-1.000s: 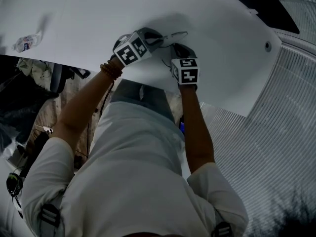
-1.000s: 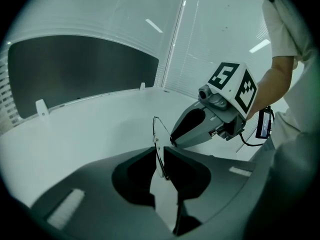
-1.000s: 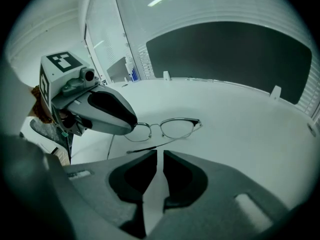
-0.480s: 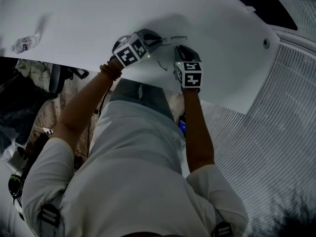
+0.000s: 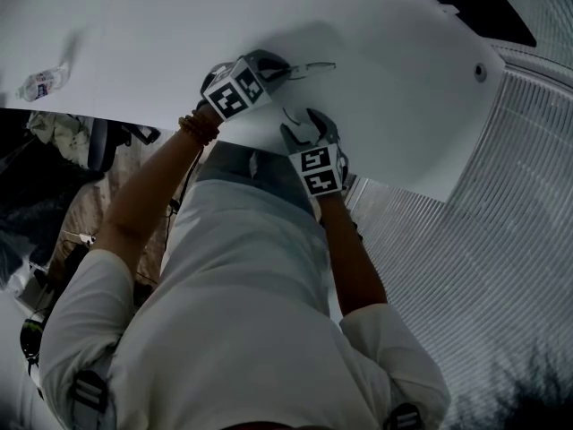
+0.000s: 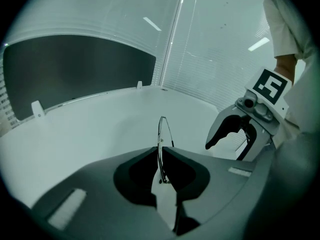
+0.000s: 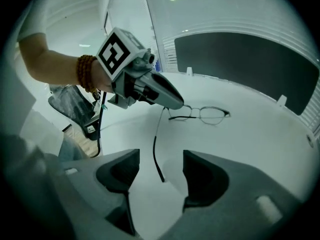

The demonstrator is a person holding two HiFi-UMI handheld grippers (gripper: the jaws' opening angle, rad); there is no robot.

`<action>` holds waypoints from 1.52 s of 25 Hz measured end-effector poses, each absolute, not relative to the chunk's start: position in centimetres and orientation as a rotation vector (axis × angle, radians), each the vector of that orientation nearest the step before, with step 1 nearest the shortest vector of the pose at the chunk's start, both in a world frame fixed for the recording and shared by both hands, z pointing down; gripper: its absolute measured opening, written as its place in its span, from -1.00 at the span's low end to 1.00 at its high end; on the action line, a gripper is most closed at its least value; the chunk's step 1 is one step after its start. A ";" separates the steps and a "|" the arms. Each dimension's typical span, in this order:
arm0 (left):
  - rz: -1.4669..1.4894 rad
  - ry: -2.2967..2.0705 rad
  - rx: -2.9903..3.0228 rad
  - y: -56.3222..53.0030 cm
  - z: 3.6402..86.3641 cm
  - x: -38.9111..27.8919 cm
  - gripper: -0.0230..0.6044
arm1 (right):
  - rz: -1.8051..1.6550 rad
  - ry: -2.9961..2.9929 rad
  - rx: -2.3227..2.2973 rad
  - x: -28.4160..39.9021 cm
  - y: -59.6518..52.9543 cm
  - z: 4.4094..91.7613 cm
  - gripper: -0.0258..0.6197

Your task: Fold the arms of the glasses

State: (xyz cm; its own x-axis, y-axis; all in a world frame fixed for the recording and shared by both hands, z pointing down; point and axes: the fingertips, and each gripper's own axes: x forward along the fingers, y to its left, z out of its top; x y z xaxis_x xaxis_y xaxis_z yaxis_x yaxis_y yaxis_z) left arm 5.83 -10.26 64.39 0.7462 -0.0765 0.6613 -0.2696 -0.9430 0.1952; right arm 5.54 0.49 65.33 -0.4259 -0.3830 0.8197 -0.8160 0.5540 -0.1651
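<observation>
Glasses point(image 7: 200, 113) are held at one end of the front frame by my left tool point(image 6: 160, 151). Its jaws are closed hard on the thin rim. In the left gripper view the frame stands edge-on, rising out of the shut tips. My right tool point(image 7: 161, 151) is opening its jaws, and they already stand wide apart. The dark tip of one temple arm point(image 7: 156, 159) lies between them, with neither pad touching it. That arm is swung out from the frame and runs from the hinge beneath the left tool down toward the right tool. A second dark arm shows along the lower edge of the nearer lens, but I cannot tell how far it is folded. The lenses sit low on the white table point(image 5: 134, 34), beyond the left tool in the head view. The right tool is nearer the table's close edge, apart from the left one. A bead bracelet point(image 7: 85, 71) circles the wrist behind the left tool's marker cube point(image 7: 116, 54).
</observation>
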 end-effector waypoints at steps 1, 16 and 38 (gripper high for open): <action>0.993 -0.270 2.668 -10.3 64.4 5.8 -0.82 | 0.722 -2.029 0.960 5.1 0.5 65.8 -0.10; 1.011 -0.251 2.689 -10.1 64.6 5.7 -0.83 | 0.651 -1.934 1.045 7.3 -1.6 67.3 -0.11; 1.055 -0.148 2.693 -7.9 64.9 6.4 -0.82 | 0.588 -1.872 1.123 12.5 -6.6 67.2 -0.11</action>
